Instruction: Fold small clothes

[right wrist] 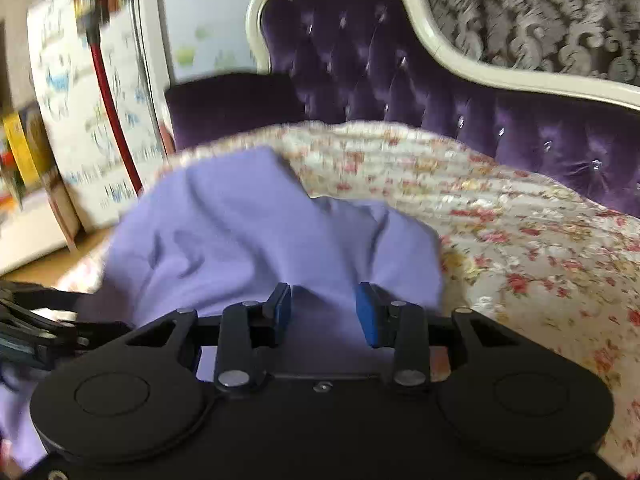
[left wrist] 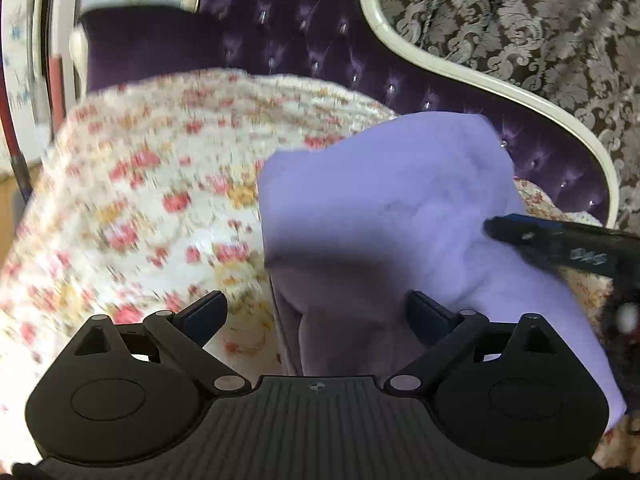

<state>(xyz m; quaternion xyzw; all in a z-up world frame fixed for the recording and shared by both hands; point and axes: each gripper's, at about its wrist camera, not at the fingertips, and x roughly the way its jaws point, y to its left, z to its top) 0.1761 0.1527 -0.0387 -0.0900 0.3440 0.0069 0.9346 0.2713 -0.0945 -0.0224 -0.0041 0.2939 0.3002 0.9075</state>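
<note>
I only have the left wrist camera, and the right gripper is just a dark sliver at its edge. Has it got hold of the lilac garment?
Observer: No. The right gripper has its blue pads apart. The lilac garment lies under the gap and is not pinched.
Operator: How does the cloth lie from that side?
Observer: It is creased and bunched on the floral quilt, with one corner peaking toward the quilt's far edge.
Operator: Where does it end near me?
Observer: It runs on beneath your left gripper to the lower left corner of the right wrist view.
</note>
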